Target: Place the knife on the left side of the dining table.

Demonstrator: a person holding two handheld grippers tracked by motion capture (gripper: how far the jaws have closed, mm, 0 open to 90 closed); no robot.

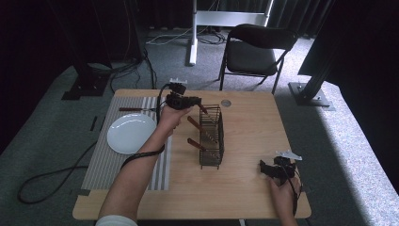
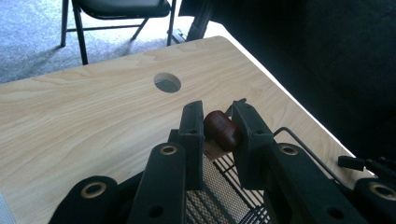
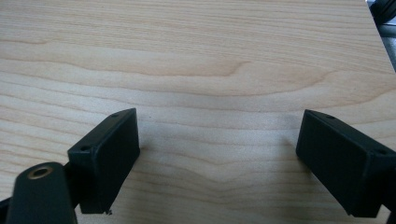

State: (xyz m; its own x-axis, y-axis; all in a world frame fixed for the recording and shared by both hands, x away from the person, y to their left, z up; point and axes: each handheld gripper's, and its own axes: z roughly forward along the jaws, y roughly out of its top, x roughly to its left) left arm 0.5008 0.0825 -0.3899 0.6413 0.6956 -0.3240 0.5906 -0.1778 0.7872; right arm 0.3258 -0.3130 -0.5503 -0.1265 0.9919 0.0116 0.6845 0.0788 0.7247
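While the left gripper [image 2: 216, 133] has its jaws pinched on the rounded brown handle end of a utensil [image 2: 221, 129], the thing to do well here, I'd say, is to draw that handle straight along its own slant, out through the open top of the wire basket [image 1: 211, 136], without twisting, so the hidden working end doesn't snag the mesh. The basket sits directly below and just ahead of those jaws; its rim wire runs off past the right-hand jaw. A steady lift matters, since a light wire basket could tip or drag along if the utensil catches (nothing is holding it down).

The right gripper [image 3: 219, 158] is no help at present: its jaws stand wide apart with bare wooden table [image 3: 196, 56] between them, gripping nothing, and it rests well away from the basket, near the table's front corner.

The gripped handle is dark reddish-brown, glossy, blunt and rounded at the tip, held near its very end. From the high view, two more handles [image 1: 195, 125] of the same brown lean out of the basket beyond the tool, tilted the same way. What sort of utensil each is I can't tell.
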